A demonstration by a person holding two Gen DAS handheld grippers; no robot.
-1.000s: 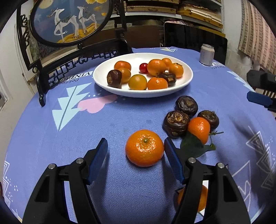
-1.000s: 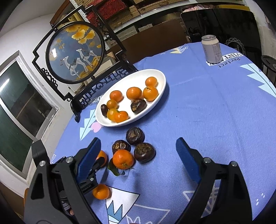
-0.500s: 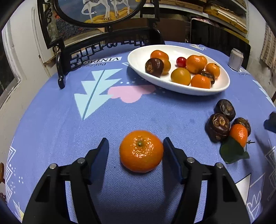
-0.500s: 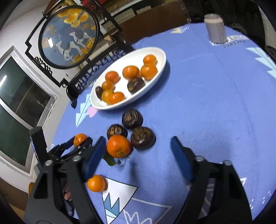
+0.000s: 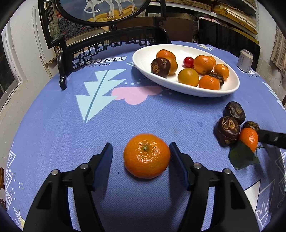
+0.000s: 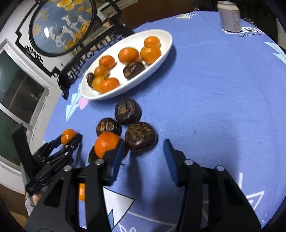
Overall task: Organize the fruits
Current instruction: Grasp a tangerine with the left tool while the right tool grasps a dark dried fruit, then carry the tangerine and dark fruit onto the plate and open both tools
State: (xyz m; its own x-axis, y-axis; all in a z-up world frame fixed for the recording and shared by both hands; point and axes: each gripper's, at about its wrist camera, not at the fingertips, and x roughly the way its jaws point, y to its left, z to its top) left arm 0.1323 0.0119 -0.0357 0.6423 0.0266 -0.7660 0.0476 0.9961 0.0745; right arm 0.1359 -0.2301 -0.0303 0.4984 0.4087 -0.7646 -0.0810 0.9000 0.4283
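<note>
A large mandarin (image 5: pixel 146 156) sits on the blue tablecloth between the fingers of my left gripper (image 5: pixel 141 155). The right pad is at its side, and a gap shows at the left pad. The left gripper (image 6: pixel 70 138) also appears in the right wrist view. My right gripper (image 6: pixel 143 148) is low over a cluster of three dark brown fruits and a leafed mandarin (image 6: pixel 106 144). Its jaws are closing, with the nearest dark fruit (image 6: pixel 141 139) just ahead between the tips and untouched. A white oval plate (image 5: pixel 223 91) holds several mandarins and dark fruits.
A drinks can (image 6: pixel 229 16) stands at the table's far side. A black-framed round picture screen (image 5: pixel 100 10) stands behind the plate (image 6: pixel 107 96). Another small mandarin (image 6: pixel 81 191) lies near the table edge, partly behind my right gripper's finger.
My right gripper has come down toward the dark fruit cluster and its jaws have narrowed a lot. The left gripper swung a little around the large mandarin, which stays between its fingers.
</note>
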